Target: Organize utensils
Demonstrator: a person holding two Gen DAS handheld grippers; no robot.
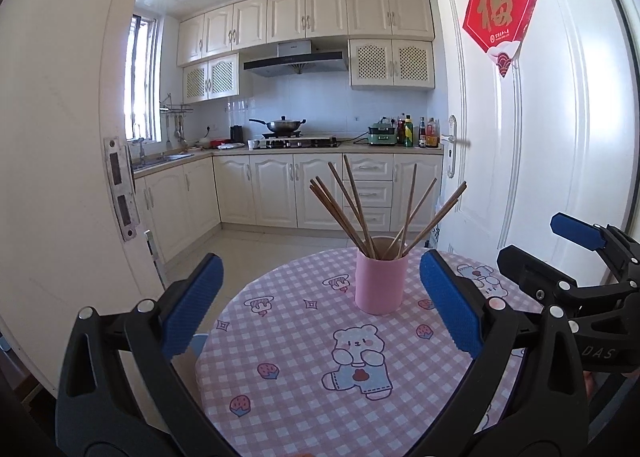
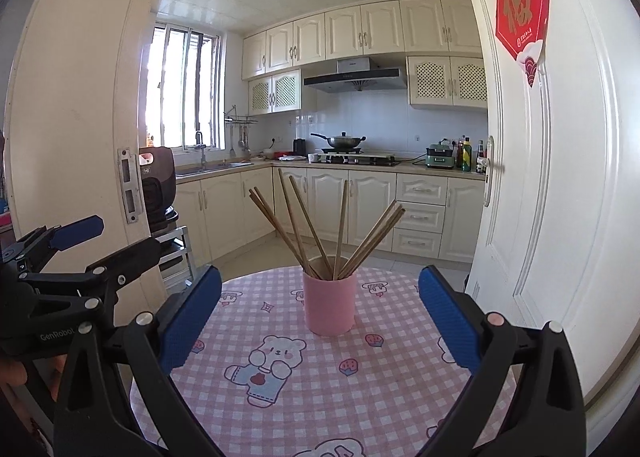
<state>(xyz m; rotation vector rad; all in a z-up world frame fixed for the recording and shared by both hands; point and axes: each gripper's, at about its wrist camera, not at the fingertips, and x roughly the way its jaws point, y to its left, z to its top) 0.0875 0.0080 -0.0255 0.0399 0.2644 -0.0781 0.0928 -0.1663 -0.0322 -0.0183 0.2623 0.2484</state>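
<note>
Chopsticks (image 1: 362, 213) are standing fanned out in the pink cup (image 1: 381, 281), tips down, handles splaying left and right above the rim. Cup is sitting upright on the pink checked tablecloth (image 1: 304, 357) covering the round surface, toward its far edge. No loose utensils are showing around the cup in either view.

Left gripper (image 1: 320, 297) is hovering on the near side of the cup, blue fingers (image 1: 192, 305) spread wide, nothing between them; the cup is showing in the gap, nearer the right-hand finger. Right gripper (image 2: 320, 305) is likewise hovering on the near side of the cup, fingers (image 2: 448, 317) spread wide and empty, cup roughly centred in the gap. Each gripper is showing at the edge of the other's view, so the two are sitting side by side, level, both pointing forward at the cup. Neither is touching cup, sticks or cloth.

Judgement: sorting looks largely done, or the sticks are waiting to be gathered into a tidier bunch. If tidying, best to steady the cup low on its wall with one gripper, then close the other gently on the splayed handles above the rim and draw them together. The cup looks light and top-heavy; pushing the sticks sideways without bracing could tip it.
</note>
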